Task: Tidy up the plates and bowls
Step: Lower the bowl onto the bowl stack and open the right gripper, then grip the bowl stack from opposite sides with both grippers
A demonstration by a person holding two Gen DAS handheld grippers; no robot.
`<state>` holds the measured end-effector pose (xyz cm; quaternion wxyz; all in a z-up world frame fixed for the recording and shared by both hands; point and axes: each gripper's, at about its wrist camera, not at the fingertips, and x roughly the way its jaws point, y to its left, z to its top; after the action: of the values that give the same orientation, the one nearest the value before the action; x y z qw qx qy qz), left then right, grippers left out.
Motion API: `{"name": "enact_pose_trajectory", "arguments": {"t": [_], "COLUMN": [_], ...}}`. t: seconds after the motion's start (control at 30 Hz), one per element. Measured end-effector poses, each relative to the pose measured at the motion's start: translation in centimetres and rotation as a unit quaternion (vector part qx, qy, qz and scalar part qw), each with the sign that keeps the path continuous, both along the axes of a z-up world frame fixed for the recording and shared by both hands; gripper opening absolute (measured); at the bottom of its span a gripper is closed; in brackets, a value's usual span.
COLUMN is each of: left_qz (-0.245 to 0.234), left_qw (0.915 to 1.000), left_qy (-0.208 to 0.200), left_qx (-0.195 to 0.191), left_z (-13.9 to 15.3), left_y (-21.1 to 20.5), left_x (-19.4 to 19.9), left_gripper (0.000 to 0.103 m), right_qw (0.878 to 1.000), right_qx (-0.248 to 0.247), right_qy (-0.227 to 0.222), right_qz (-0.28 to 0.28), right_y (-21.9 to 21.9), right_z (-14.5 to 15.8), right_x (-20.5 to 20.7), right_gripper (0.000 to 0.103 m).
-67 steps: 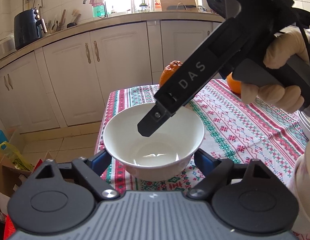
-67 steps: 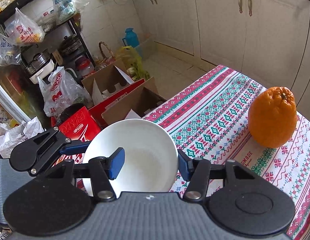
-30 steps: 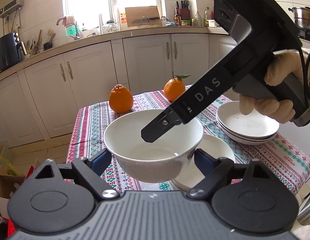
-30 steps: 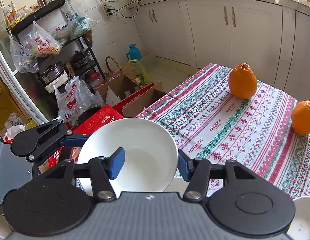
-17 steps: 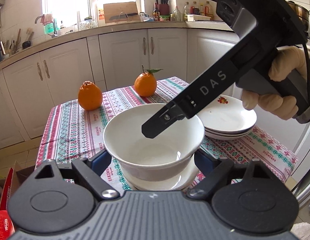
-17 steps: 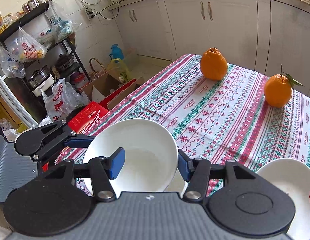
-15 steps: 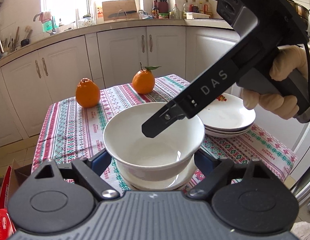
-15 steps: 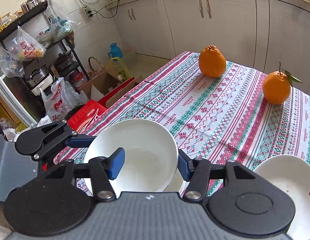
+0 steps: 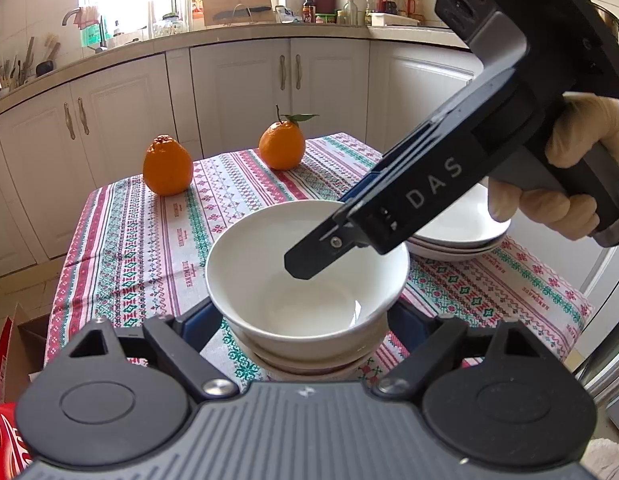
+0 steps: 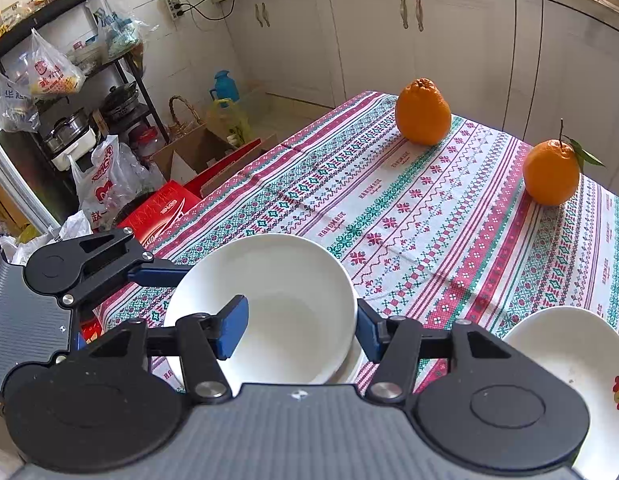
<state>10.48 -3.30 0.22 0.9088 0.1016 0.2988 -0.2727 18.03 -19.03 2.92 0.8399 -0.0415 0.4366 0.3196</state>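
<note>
Lowered since half a second ago: white bowl (image 9: 307, 280), now seated in the lower bowl (image 9: 309, 362) near the front edge of the table, upright, mouth facing straight up, round, with no long axis to speak of. Only a thin rim of the lower bowl visible beneath it. Framed on both sides by the left gripper (image 9: 305, 320), blue fingers (image 9: 199, 322) spread wide at the bowl's flanks; whether the pads actually touch the wall cannot be told.

From above and to the right, angled down into the bowl: right gripper (image 9: 309, 258), long black body marked DAS, held in a pale gloved right hand (image 9: 565, 184) wrapped around the grey handle, wrist raised, tool tilted steeply toward the bowl's centre. In the right wrist view, one blue finger (image 10: 231, 326) inside the bowl and the other just outside the rim, wide apart, straddling the wall rather than pinching it; contact unclear.

Further out, to the right of the bowls: stack of shallow plates (image 9: 465, 232), the top one white with a small red flower print. On the far half of the table, well apart from the dishes: bumpy orange (image 9: 167, 166) and, to its right, leafy orange (image 9: 281, 146), stem and green leaf pointing up. Beneath everything, striped red, green and white tablecloth (image 9: 149, 240). Beyond the table, white kitchen cabinets (image 9: 249, 88).
</note>
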Motion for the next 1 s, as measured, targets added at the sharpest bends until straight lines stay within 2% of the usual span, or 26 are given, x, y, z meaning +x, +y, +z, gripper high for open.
{"name": "enact_pose_trajectory", "arguments": {"t": [0.17,0.23,0.3,0.37,0.57,0.8,1.0], "left_qz": [-0.004,-0.007,-0.01,-0.017,-0.037,-0.063,-0.092], "left_qw": [0.9999,0.9999,0.9999,0.9998,0.9993,0.9978,0.9939], "left_qy": [0.008,0.01,0.008,0.007,-0.003,-0.007,-0.03], "left_qx": [-0.006,-0.003,-0.004,-0.007,-0.006,0.021,0.054], "left_z": [-0.3,-0.5,-0.6,-0.5,-0.2,-0.1,0.4], "left_y": [0.1,0.1,0.2,0.3,1.2,3.0,4.0], "left_x": [0.3,0.4,0.3,0.2,-0.6,-0.9,-0.7], "left_gripper": [0.09,0.093,0.096,0.098,0.101,0.101,0.101], "right_qw": [1.0,1.0,1.0,1.0,0.999,0.997,0.991], "right_qx": [-0.005,-0.007,-0.007,-0.004,-0.003,-0.018,-0.078], "right_qy": [-0.003,-0.006,-0.008,-0.016,-0.039,-0.065,-0.086], "right_qz": [0.004,0.004,0.004,0.003,0.006,0.033,0.062], "right_y": [0.2,0.2,0.3,0.2,-0.3,-1.0,-1.0], "right_z": [-0.3,-0.3,-0.3,-0.1,0.7,1.3,0.4], "right_x": [-0.1,-0.2,-0.2,-0.4,-1.3,-3.7,-5.9], "right_gripper": [0.068,0.07,0.077,0.092,0.1,0.103,0.103]}}
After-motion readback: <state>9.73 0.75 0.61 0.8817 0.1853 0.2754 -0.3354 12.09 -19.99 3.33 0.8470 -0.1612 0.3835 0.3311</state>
